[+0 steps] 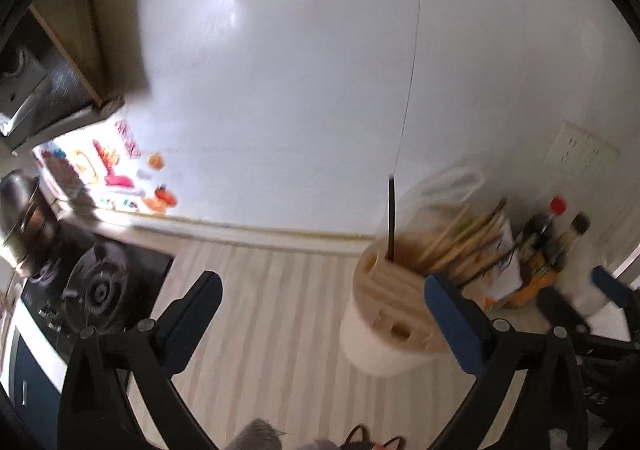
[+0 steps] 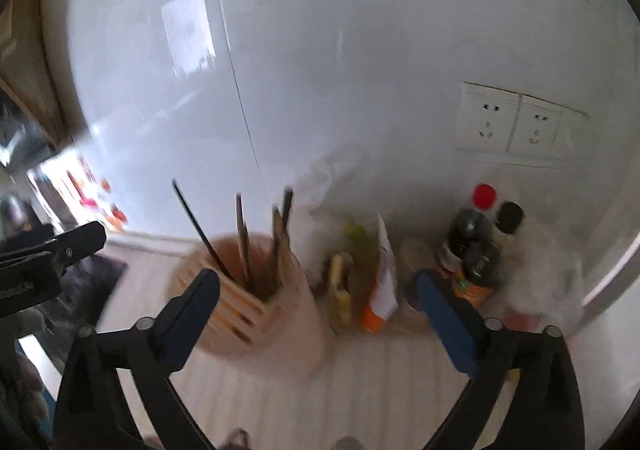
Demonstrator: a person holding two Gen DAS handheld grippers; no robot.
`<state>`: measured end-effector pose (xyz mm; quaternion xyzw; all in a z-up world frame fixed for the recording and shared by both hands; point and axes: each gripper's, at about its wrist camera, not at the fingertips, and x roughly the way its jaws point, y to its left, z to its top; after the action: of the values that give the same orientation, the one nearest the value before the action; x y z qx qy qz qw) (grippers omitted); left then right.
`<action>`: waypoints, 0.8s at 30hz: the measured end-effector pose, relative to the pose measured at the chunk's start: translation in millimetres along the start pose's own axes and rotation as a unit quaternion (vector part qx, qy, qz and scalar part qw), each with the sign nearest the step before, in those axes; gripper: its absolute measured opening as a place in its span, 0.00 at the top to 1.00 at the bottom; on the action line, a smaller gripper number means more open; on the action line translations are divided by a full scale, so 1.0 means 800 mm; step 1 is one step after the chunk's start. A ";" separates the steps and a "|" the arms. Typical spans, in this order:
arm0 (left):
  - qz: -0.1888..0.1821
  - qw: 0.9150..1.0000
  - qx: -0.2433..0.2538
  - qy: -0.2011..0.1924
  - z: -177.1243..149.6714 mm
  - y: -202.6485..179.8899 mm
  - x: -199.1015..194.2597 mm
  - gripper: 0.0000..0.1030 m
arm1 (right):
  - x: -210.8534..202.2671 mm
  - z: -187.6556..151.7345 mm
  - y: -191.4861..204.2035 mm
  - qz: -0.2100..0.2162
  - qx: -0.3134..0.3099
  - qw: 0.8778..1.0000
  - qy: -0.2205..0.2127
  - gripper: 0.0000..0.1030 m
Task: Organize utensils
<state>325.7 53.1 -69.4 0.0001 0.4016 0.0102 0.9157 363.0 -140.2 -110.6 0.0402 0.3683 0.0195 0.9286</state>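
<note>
A round cream and wood utensil holder (image 1: 384, 314) stands on the striped counter near the white wall. One thin black stick (image 1: 391, 217) rises from it in the left wrist view; the right wrist view shows several dark sticks (image 2: 244, 238) in the holder (image 2: 264, 302). My left gripper (image 1: 324, 286) is open just above the counter, the holder behind its right finger. My right gripper (image 2: 318, 286) is open too, with the holder low between its fingers and no pad touching it. Each view is blurred.
A clear bag of wooden chopsticks (image 1: 460, 238) leans behind the holder. Dark sauce bottles (image 2: 476, 242) and an orange carton (image 2: 378, 298) crowd the right corner under wall sockets (image 2: 508, 125). A gas stove (image 1: 96, 286) and a pot (image 1: 20, 217) lie left.
</note>
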 end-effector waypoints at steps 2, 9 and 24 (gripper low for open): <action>0.001 1.000 -0.008 0.006 -0.012 0.000 -0.002 0.00 | -0.006 -0.012 -0.001 -0.009 -0.007 1.000 0.005 0.01; 0.002 1.000 -0.007 -0.013 -0.040 -0.007 -0.046 0.00 | -0.046 -0.032 0.001 -0.019 -0.019 1.000 -0.010 0.00; -0.036 0.995 0.036 -0.081 -0.106 0.025 -0.223 0.00 | -0.277 -0.090 0.045 -0.079 0.018 0.994 -0.068 0.00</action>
<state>142.2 69.0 4.8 0.0192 0.3264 -0.0376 0.9443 152.4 -114.9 -8.4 0.0291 0.3065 -0.0638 0.9493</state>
